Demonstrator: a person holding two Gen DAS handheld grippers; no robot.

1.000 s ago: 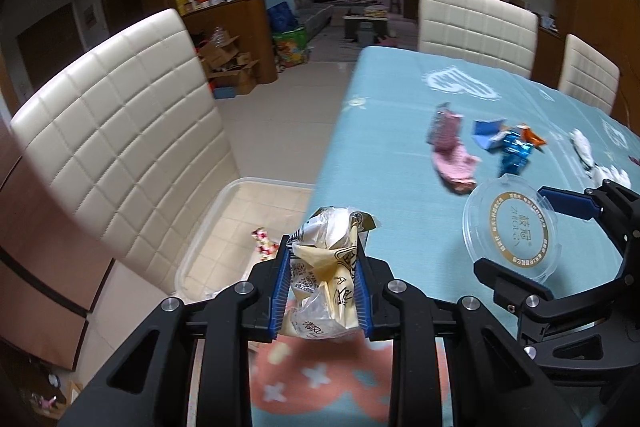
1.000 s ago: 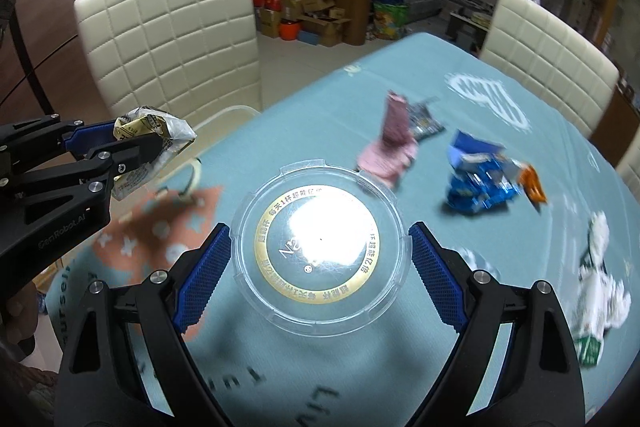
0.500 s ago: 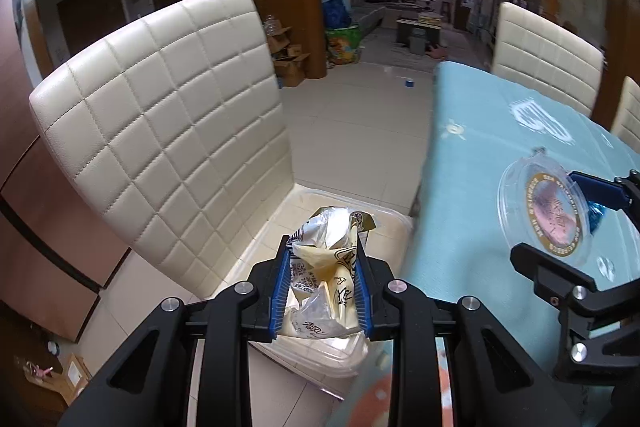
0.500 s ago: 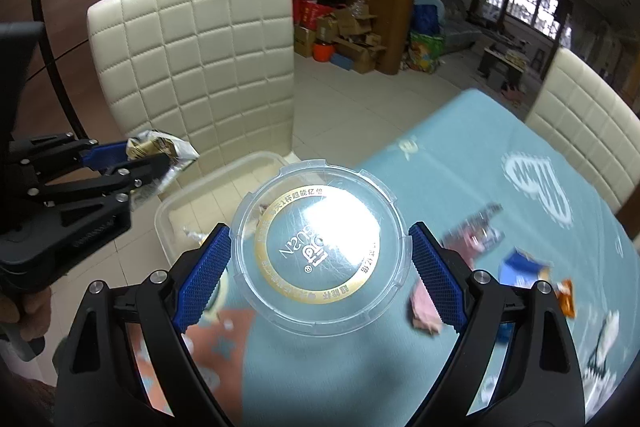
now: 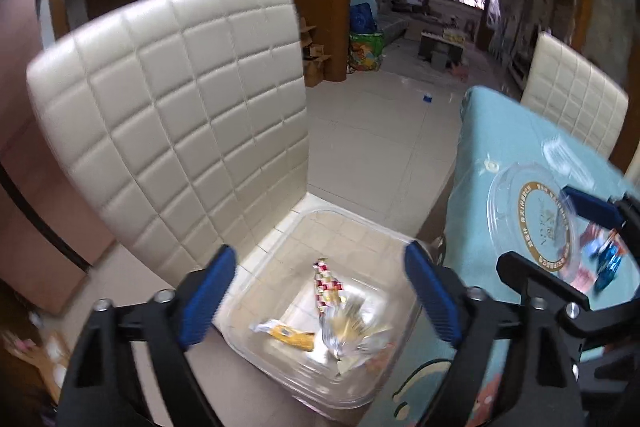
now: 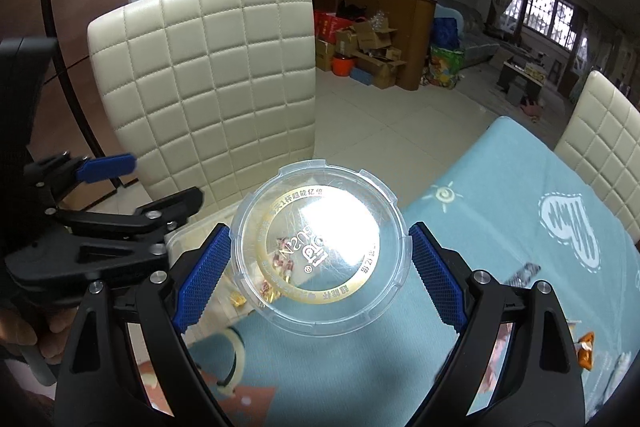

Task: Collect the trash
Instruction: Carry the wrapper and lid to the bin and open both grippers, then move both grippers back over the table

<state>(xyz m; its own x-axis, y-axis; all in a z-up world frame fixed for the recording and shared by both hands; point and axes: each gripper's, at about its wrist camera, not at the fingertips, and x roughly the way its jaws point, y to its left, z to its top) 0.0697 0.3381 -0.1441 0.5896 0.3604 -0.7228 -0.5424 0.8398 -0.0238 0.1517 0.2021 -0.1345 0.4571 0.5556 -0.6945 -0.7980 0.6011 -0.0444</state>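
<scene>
My left gripper point(image 5: 318, 293) is open and empty above a clear plastic bin point(image 5: 280, 259) that sits on a cream chair seat. A crumpled silver and yellow wrapper point(image 5: 348, 331), blurred, lies in the bin beside a red checked candy wrapper point(image 5: 328, 285) and a yellow wrapper point(image 5: 290, 337). My right gripper point(image 6: 320, 259) is shut on a round clear plastic lid point(image 6: 320, 247) with a gold ring, held over the table edge near the bin. The lid also shows in the left wrist view point(image 5: 532, 219). My left gripper shows at the left of the right wrist view point(image 6: 120, 187).
A cream quilted chair back point(image 5: 172, 123) rises behind the bin. The table with a teal cloth point(image 6: 500, 227) holds more wrappers at the right point(image 5: 604, 263), point(image 6: 584, 345). A second cream chair point(image 6: 600, 143) stands at the far side. Tiled floor point(image 5: 380, 131) lies beyond.
My left gripper has opened and the silver and yellow wrapper has dropped into the bin. Both grippers have moved left; the right gripper has carried the lid towards the bin.
</scene>
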